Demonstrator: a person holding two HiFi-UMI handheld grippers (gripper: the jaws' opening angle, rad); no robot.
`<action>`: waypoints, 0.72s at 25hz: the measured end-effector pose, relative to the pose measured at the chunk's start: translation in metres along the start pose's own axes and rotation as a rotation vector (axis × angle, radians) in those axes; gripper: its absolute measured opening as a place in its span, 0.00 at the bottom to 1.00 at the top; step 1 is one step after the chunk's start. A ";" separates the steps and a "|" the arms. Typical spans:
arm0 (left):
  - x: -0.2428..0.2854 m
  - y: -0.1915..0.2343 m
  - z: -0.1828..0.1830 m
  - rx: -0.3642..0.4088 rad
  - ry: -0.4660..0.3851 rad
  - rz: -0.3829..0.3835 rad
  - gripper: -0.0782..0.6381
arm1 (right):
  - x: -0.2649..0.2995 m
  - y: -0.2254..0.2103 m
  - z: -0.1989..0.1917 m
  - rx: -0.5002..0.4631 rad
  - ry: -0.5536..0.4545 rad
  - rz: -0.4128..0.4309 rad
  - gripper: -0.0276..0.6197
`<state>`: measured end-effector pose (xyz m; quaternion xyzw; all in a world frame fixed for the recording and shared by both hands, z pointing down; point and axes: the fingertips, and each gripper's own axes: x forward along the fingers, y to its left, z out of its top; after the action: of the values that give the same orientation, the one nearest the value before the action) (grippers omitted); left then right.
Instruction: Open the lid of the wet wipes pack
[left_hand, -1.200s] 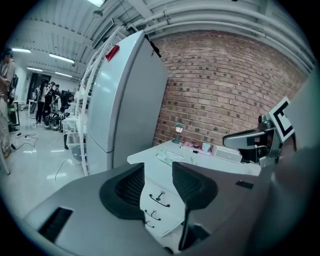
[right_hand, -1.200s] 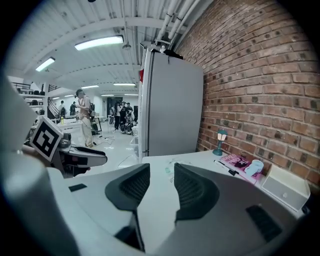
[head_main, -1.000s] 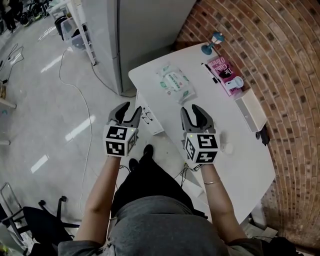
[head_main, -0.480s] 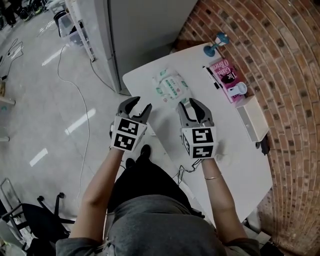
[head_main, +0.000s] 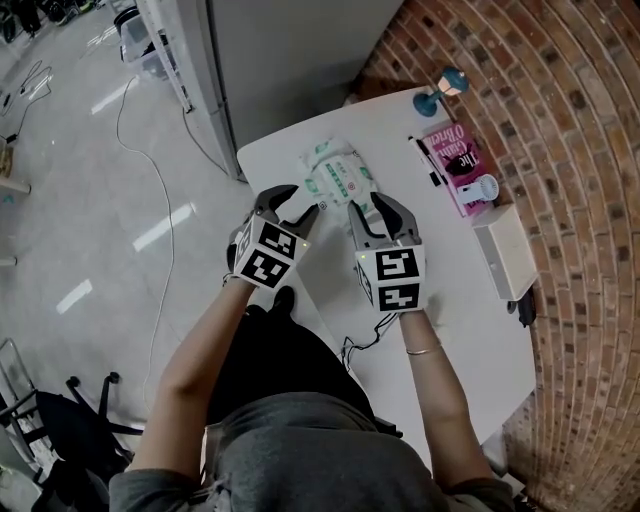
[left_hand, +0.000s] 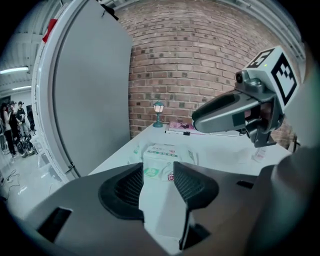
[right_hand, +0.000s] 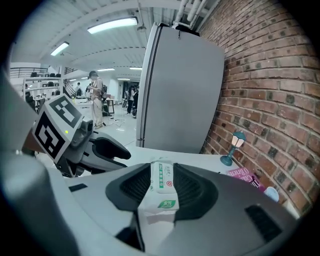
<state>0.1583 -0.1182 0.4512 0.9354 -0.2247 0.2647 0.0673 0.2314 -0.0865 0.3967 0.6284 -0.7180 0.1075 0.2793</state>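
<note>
Left hand-held gripper (head_main: 293, 206), jaws just opening wider, and right hand-held gripper (head_main: 381, 211) both gape empty; wet wipes pack (head_main: 338, 170) lies just ahead. Unpinned, it could slide as we pry it open.

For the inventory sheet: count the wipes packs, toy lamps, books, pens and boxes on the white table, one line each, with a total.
Green and white soft plastic wet wipes pack: 1
Small teal street-lamp figurine: 1
Pink paperback book: 1
Black pen: 1
White oblong box: 1
Total: 5
</note>
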 end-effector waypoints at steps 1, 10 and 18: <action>0.004 0.000 0.000 0.008 0.007 -0.005 0.36 | 0.002 0.000 -0.001 -0.004 0.004 0.003 0.27; 0.038 -0.003 -0.003 0.106 0.066 -0.071 0.36 | 0.022 0.006 -0.001 -0.040 0.069 0.027 0.27; 0.061 -0.001 -0.014 0.168 0.107 -0.156 0.36 | 0.038 0.011 -0.011 -0.078 0.175 0.023 0.27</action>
<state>0.1989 -0.1373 0.4957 0.9369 -0.1242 0.3260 0.0210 0.2218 -0.1109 0.4285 0.5970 -0.7017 0.1372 0.3638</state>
